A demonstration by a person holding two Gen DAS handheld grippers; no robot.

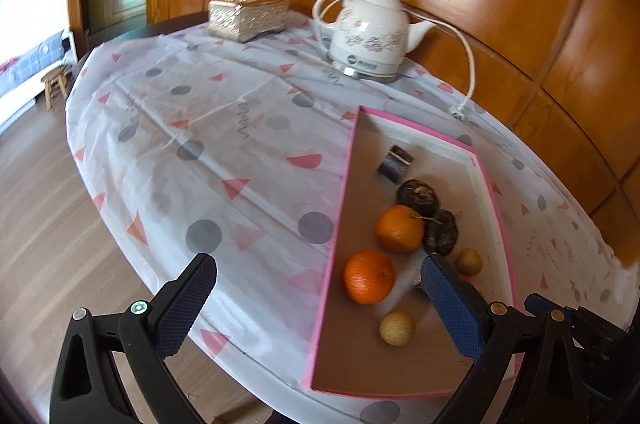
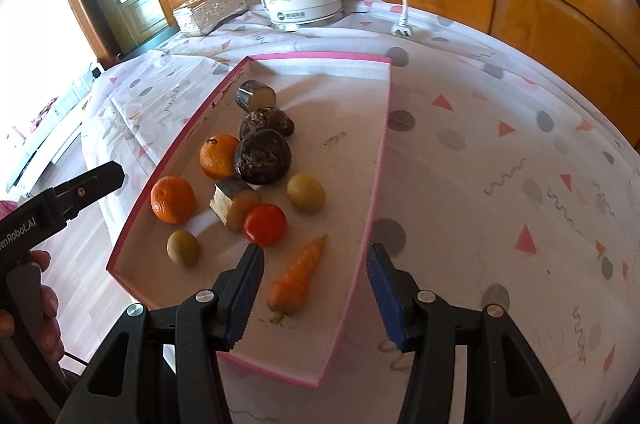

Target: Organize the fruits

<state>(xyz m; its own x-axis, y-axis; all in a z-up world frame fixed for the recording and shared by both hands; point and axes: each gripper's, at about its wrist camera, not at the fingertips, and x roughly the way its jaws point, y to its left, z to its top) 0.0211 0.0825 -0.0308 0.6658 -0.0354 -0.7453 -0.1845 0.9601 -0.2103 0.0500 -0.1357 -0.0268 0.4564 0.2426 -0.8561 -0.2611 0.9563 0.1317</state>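
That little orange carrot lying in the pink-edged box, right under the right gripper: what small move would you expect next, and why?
Probably the right gripper drops a little onto the small orange carrot. Its jaws stand open and empty, with the carrot lying loose between them on the floor of the pink-edged cardboard box, apart from the red tomato. That is only a guess from how things lie.

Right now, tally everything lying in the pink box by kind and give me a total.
Oranges: 2
Small yellow-green round fruits: 2
Dark round water chestnuts: 2
Cut dark-skinned stalk pieces: 2
Tomato: 1
Carrot: 1
Total: 10
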